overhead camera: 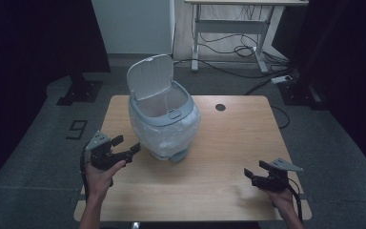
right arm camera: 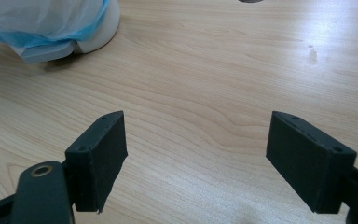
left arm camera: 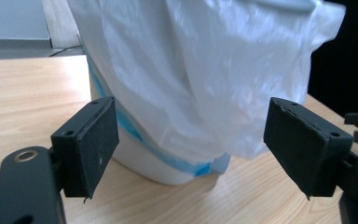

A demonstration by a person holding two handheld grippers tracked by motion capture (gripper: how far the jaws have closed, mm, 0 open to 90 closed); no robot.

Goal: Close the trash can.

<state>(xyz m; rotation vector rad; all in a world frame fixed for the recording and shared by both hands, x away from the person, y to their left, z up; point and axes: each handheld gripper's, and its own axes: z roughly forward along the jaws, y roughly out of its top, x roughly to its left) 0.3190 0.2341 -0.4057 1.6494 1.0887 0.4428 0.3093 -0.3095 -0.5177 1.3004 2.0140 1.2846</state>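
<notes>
well, the small lidded bin is sitting centre-left on the tabletop, lid up, bag draped outside. the left gripper is facing it, fingers wide; the right gripper is waiting lower right, fingers wide. best pinching loose plastic only.

Matt wood-grain table, crinkly translucent plastic liner, seemingly smooth plastic bin.
</notes>
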